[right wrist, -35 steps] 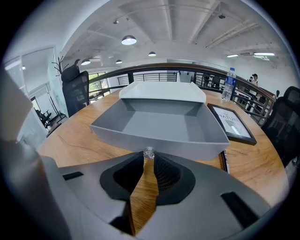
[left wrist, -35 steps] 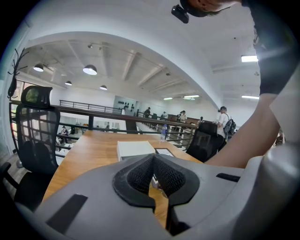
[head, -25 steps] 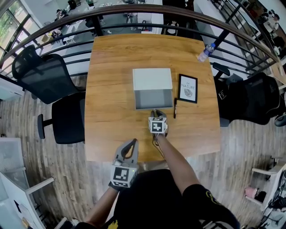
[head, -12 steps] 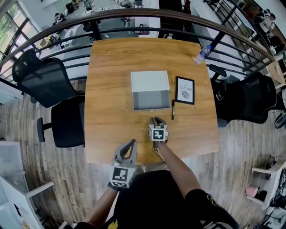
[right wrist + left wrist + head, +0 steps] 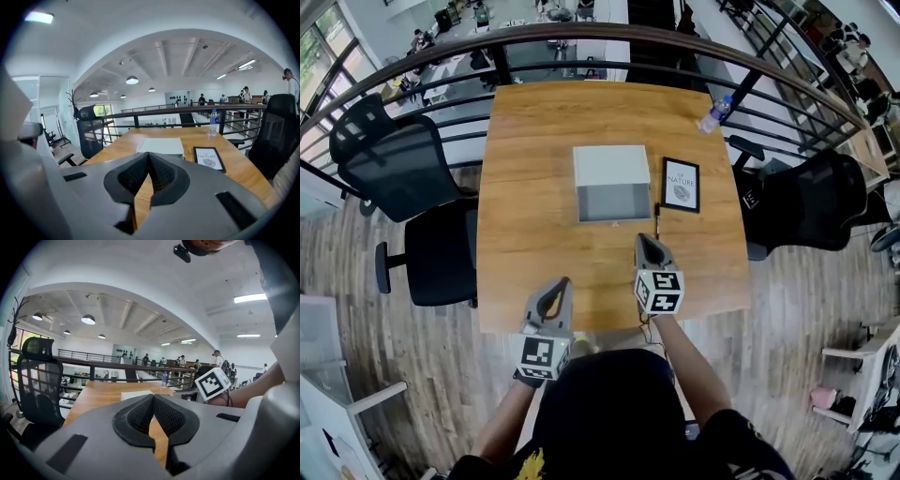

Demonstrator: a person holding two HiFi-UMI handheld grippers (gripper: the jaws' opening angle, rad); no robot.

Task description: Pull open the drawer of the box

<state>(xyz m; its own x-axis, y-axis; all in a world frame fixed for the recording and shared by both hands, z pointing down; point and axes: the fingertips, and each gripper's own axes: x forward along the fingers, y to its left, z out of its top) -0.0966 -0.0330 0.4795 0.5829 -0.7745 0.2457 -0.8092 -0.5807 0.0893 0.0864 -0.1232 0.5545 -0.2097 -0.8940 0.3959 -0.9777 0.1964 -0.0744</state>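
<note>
- Seemingly the white square box (image 5: 612, 167) on the wooden table (image 5: 534, 141) has its grey drawer (image 5: 614, 202) already out.
- Jaws of the right gripper (image 5: 644, 241) just pressed together, empty; the left gripper (image 5: 560, 284) is likewise closed on nothing.
- Withdraw without bumping it.

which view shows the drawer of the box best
The head view: it looks down into the pulled-out drawer. The right gripper view shows just the top of the box; the left gripper view a sliver of it.

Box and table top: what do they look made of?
Box: pale grey, matte, flat-sided; probably painted board or plastic, can't tell which. Table top: warm brown with visible grain streaks and a light sheen; wood or wood-look laminate.
</note>
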